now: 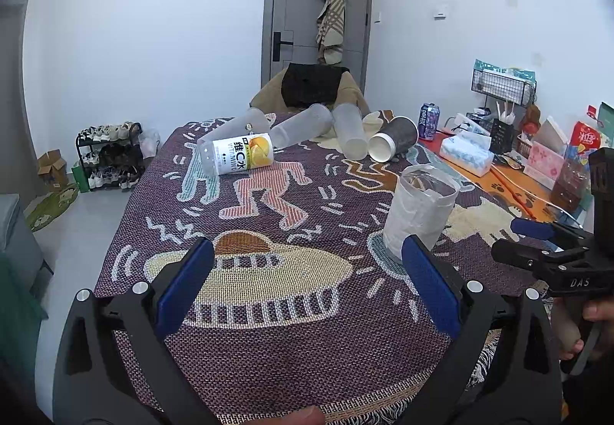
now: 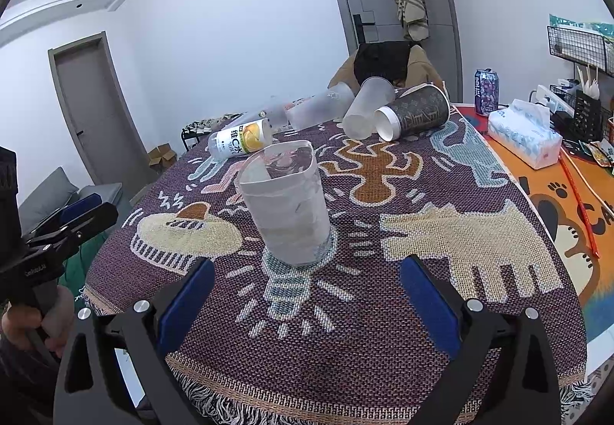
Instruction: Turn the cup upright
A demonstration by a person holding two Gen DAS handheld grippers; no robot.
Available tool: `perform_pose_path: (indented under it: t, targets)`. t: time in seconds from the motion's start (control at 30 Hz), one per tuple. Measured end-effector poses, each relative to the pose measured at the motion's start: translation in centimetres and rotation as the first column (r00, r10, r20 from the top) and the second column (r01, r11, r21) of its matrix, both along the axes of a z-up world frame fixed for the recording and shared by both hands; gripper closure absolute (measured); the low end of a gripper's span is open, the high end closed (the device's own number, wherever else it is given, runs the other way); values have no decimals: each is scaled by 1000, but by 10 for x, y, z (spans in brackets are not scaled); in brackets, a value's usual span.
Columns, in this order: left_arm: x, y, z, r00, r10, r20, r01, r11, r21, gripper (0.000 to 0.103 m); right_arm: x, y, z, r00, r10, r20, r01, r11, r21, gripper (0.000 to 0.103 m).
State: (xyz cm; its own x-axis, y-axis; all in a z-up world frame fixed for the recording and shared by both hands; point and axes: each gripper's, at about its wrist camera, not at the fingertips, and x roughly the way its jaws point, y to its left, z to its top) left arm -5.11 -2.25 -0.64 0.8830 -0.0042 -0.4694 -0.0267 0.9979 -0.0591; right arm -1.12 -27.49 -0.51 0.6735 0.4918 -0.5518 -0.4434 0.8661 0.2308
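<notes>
A clear cup wrapped in white paper [image 1: 420,208] stands upright on the patterned tablecloth [image 1: 268,233]; it also shows in the right wrist view [image 2: 288,202]. My left gripper [image 1: 307,279] is open and empty, with the cup just beyond its right finger. My right gripper [image 2: 307,294] is open and empty, with the cup just ahead and slightly left. Several cups lie on their sides at the far end: a frosted cup [image 1: 351,135], a dark paper cup [image 1: 395,139], another frosted cup [image 1: 303,126] and a clear cup with a yellow label [image 1: 238,154].
A tissue pack [image 2: 524,135], a drink can [image 2: 485,91] and wire racks with clutter [image 1: 502,85] stand on the orange mat at the right. A chair with a coat [image 1: 311,87] is behind the table. A shoe rack [image 1: 111,156] is on the floor at left.
</notes>
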Motion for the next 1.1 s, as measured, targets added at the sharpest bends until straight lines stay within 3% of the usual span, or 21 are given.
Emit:
perform_pose_path:
  t: [1.1]
  targets:
    - [4, -1, -3, 1000, -4, -13, 4, 1000, -4, 6, 3, 1, -2, 1000, -2, -1, 2, 1000, -6, 8]
